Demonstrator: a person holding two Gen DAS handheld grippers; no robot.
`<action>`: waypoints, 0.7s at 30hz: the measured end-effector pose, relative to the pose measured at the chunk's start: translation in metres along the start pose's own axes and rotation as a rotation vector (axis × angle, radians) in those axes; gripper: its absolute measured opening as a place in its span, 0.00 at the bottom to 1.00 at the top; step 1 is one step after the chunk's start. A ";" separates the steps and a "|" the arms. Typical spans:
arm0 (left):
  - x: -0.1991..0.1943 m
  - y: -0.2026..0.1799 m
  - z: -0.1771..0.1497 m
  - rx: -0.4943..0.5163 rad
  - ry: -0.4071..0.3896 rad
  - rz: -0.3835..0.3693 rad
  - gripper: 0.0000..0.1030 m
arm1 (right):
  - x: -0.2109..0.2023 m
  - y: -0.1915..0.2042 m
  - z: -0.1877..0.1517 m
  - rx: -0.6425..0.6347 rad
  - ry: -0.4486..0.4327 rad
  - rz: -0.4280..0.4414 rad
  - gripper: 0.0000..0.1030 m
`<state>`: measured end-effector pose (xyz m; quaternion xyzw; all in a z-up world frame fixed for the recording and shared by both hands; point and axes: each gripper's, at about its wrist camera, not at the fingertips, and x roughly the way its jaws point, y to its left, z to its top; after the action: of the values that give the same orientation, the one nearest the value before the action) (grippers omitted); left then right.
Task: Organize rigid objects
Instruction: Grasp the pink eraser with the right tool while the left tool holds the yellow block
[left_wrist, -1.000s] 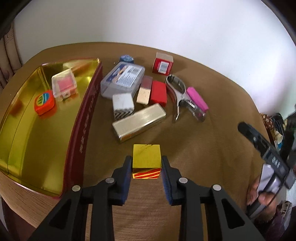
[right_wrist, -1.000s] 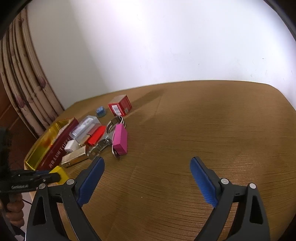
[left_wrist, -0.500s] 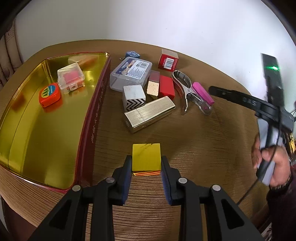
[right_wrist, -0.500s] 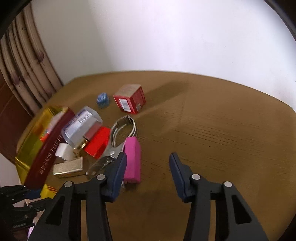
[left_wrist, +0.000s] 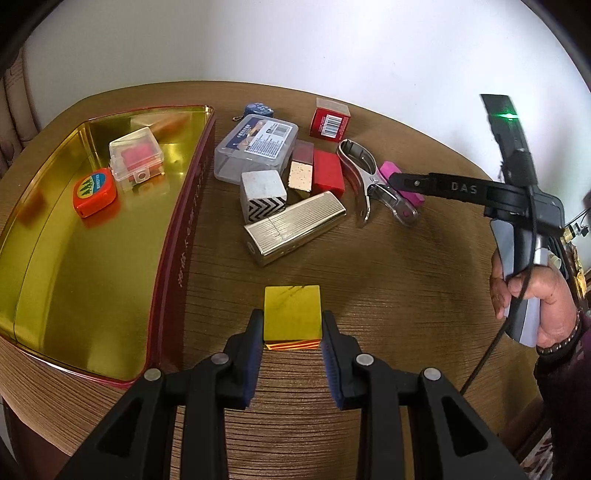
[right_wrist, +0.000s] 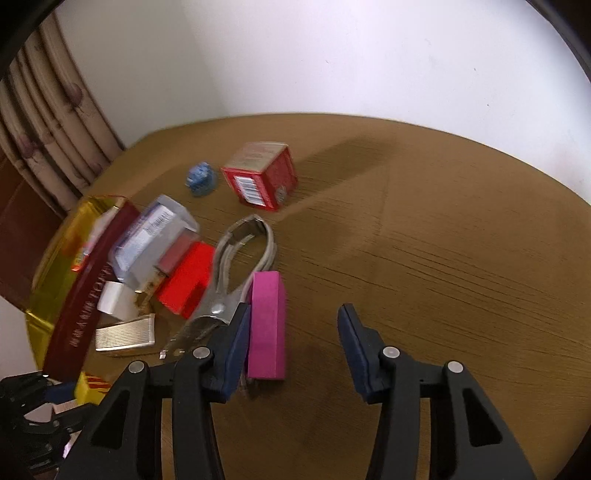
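The left gripper (left_wrist: 291, 334) clamps the yellow block (left_wrist: 291, 317) beside the gold tin (left_wrist: 173, 236); the right gripper (right_wrist: 291, 332), jaws closing, seemingly holds nothing.

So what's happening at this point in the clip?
A person is sorting small items into a gold tin. The left gripper is shut on a yellow block just above the table. The right gripper, jaws closing, is at a pink block beside a metal hole punch, not yet pinching it.
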<state>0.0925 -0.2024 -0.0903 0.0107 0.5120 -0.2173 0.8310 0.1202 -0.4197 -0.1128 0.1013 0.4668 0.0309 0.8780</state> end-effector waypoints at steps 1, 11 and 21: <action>0.000 0.000 0.000 0.001 0.001 0.000 0.29 | 0.004 0.000 0.000 -0.002 0.017 0.005 0.41; 0.003 -0.002 0.000 0.021 -0.009 0.012 0.29 | 0.012 0.012 0.002 -0.072 0.057 -0.059 0.14; -0.015 -0.002 0.007 0.043 -0.064 0.007 0.29 | -0.028 -0.026 -0.032 0.079 -0.024 -0.003 0.14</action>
<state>0.0923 -0.2007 -0.0741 0.0236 0.4802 -0.2256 0.8473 0.0767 -0.4443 -0.1124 0.1355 0.4572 0.0097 0.8790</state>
